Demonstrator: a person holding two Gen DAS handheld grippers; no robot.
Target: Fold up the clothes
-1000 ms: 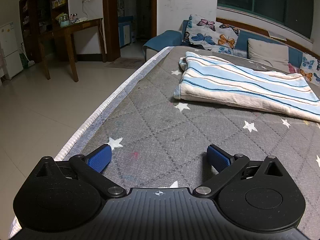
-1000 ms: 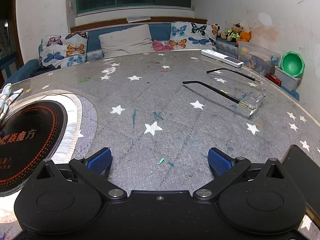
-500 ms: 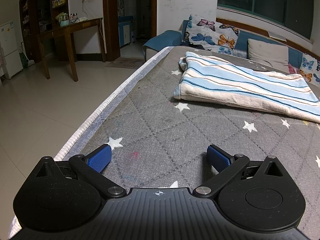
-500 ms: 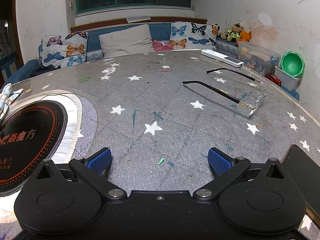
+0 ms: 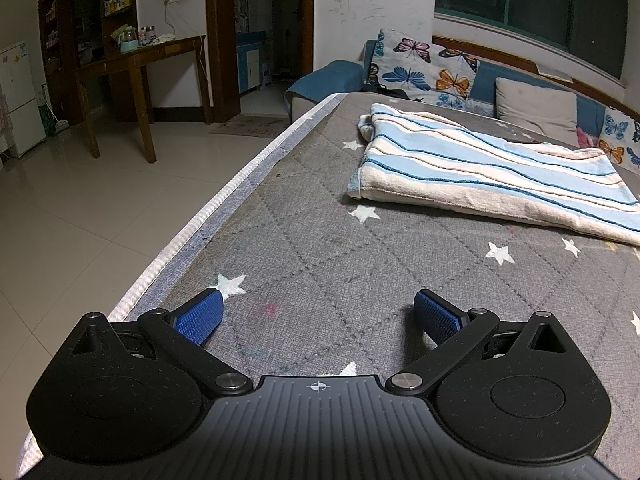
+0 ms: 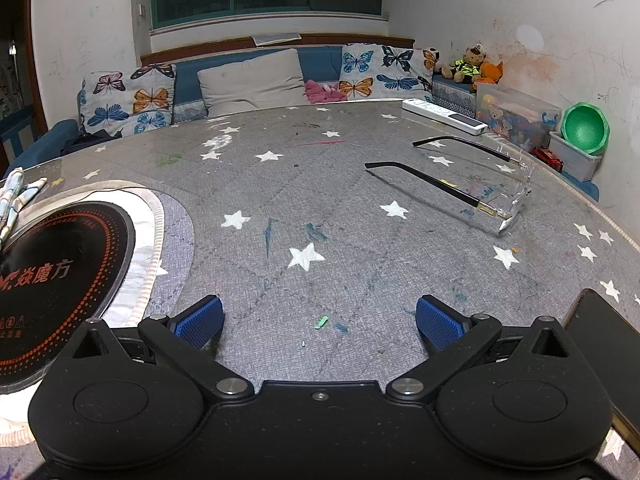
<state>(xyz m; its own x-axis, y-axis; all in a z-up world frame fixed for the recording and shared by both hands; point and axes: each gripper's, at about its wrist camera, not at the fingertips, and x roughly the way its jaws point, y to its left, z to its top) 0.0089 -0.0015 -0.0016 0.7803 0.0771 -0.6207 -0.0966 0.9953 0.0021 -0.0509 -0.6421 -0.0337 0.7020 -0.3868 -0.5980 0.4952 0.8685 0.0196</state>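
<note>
A folded blue-and-cream striped garment (image 5: 480, 176) lies flat on the grey star-print table cover (image 5: 320, 248), ahead and to the right in the left wrist view. My left gripper (image 5: 318, 316) rests low over the cover well short of the garment, open, nothing between its blue pads (image 5: 200, 316). My right gripper (image 6: 320, 320) is open too, low over the same cover (image 6: 320, 208), holding nothing. A sliver of striped cloth (image 6: 16, 196) shows at the far left edge of the right wrist view.
The table's left edge (image 5: 224, 208) drops to a tiled floor. A black round induction cooker (image 6: 48, 280) sits left of the right gripper; glasses (image 6: 480, 184), a white remote (image 6: 444, 116) and a dark phone (image 6: 604, 340) lie to the right. Butterfly cushions (image 6: 132, 100) line the sofa behind.
</note>
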